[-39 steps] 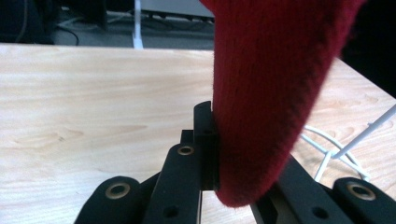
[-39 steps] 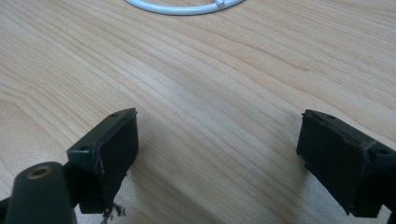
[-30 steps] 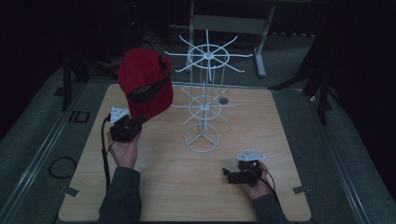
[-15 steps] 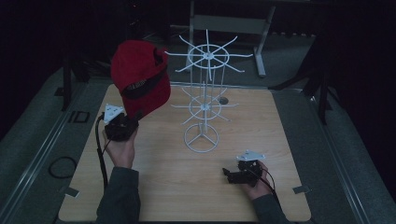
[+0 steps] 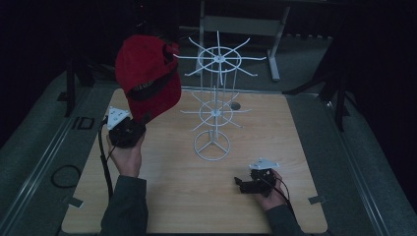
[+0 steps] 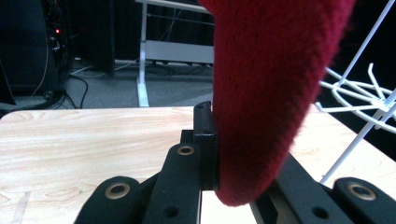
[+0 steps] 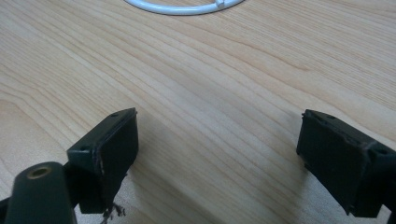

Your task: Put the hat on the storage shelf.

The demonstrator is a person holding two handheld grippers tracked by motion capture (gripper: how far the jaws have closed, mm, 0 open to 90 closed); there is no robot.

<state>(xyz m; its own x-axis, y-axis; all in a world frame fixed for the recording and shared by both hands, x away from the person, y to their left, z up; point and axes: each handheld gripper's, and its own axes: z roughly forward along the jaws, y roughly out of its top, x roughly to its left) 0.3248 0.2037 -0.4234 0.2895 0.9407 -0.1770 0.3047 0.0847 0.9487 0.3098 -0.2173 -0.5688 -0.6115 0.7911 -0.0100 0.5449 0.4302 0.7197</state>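
Note:
A red cap [image 5: 147,73] hangs in the air at the left of the white wire rack [image 5: 216,93], close to its top spokes. My left gripper [image 5: 139,119] is under the cap and shut on its lower edge. In the left gripper view the black jaws [image 6: 219,154] pinch the red fabric [image 6: 275,70], and the rack's spokes [image 6: 359,88] lie to the right. My right gripper [image 5: 239,184] rests low on the wooden table [image 5: 172,196] at the front right. Its jaws [image 7: 219,144] stand wide open with only bare wood between them.
The rack's round base ring [image 5: 212,144] stands mid-table and its edge appears beyond the right jaws [image 7: 182,7]. A grey floor surrounds the table, with a white frame leg [image 5: 273,54] behind it. A black cable [image 5: 104,162] trails from the left gripper.
The left hand has lifted the cap higher and slightly left, nearer the level of the rack's top ring. The right gripper has stayed where it was.

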